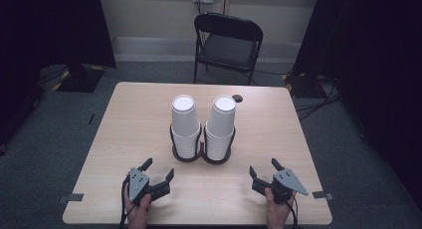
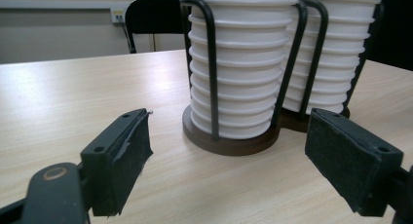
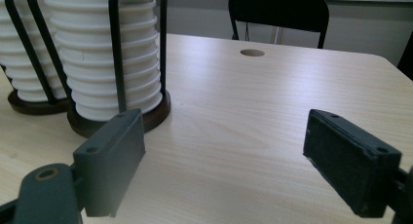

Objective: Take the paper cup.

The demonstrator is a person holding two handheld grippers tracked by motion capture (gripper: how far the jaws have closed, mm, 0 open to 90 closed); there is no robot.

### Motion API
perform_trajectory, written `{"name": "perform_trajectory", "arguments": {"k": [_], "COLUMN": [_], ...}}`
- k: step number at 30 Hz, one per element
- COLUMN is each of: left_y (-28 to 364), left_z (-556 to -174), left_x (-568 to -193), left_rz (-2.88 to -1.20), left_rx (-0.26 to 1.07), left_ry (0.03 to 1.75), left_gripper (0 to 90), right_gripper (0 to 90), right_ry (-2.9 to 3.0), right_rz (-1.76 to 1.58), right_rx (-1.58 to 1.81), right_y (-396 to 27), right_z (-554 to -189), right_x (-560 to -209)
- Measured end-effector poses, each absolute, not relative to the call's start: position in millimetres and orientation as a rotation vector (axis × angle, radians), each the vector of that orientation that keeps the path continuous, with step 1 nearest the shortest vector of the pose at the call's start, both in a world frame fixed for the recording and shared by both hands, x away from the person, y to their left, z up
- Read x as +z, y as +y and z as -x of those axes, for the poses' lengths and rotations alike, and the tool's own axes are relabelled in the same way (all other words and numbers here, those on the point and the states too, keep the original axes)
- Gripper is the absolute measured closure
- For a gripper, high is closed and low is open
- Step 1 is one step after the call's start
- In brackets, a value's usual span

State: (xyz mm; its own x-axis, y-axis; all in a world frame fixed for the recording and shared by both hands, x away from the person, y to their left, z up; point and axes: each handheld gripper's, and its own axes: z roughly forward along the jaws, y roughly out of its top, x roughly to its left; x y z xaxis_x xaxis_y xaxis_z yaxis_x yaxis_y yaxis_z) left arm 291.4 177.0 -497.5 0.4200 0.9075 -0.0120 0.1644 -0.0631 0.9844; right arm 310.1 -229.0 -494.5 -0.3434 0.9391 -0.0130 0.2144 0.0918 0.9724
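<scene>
**Two cup stacks in a wire holder on a pale wood table**

The table point(image 1: 124, 139) is light, matte wood grain with rounded corners. Near its front edge, the left gripper point(image 1: 158, 170) and right gripper point(image 1: 263, 168) rest with black padded jaws spread wide and nothing between them. Beyond them, mid-table, a twin holder point(image 1: 201, 157) with dark round bases and black wire hoops keeps two stacks of white ribbed paper cups point(image 1: 185, 124) upright, side by side.
</scene>
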Motion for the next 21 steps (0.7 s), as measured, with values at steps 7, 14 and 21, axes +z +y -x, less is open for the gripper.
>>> {"name": "perform_trajectory", "arguments": {"k": [7, 14, 21], "left_y": [177.7, 178.6, 179.8], "left_z": [-292.1, -291.2, -291.4], "left_x": [-497.4, -497.6, -497.8], "left_rz": [-1.526, -1.517, -1.499], "left_rx": [0.802, 0.803, 0.791], "left_ry": [0.996, 0.993, 1.002], "left_gripper": [18.6, 18.6, 18.1], "right_gripper": [16.7, 21.0, 28.6], "right_ry": [1.683, 1.697, 1.738], "right_rz": [-1.155, -1.187, -1.169], "right_rx": [1.296, 1.316, 1.428], "right_y": [-227.2, -227.0, -225.2], "right_z": [-311.0, -315.0, -317.2], "right_x": [-494.3, -494.1, -490.5]}}
